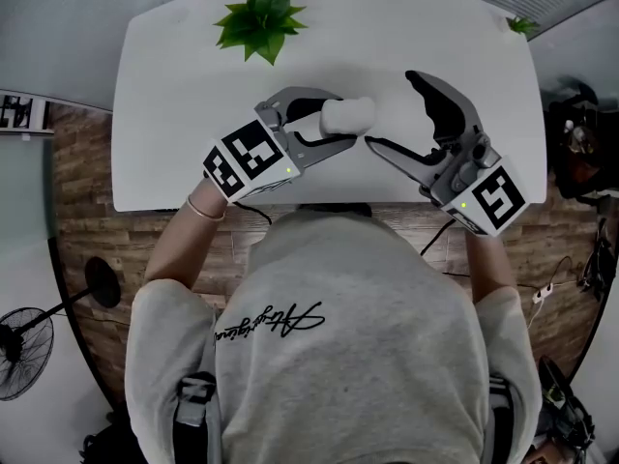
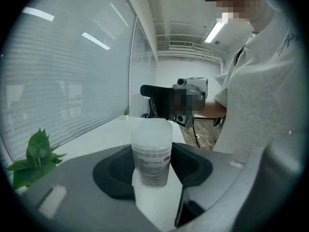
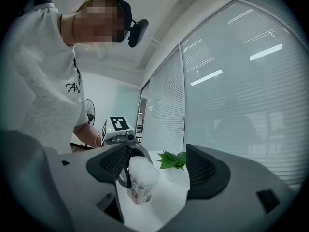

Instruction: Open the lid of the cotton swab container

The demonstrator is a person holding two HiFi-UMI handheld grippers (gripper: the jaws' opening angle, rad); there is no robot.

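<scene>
The left gripper clamps the cotton swab container at the head view's centre, its lid not yet off, while the right gripper, jaws wide apart, hovers just right, touching nothing.

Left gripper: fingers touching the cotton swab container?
Touching. The left gripper view shows the cotton swab container clamped between both fingers, with no gap on either side.

A white tabletop with rounded corners is sitting over a brown wood-plank floor. A green leafy potted plant is standing near its far edge, a smaller green plant is peeking in at the far right corner, and a black pedestal fan is standing well apart, off to the left.
</scene>
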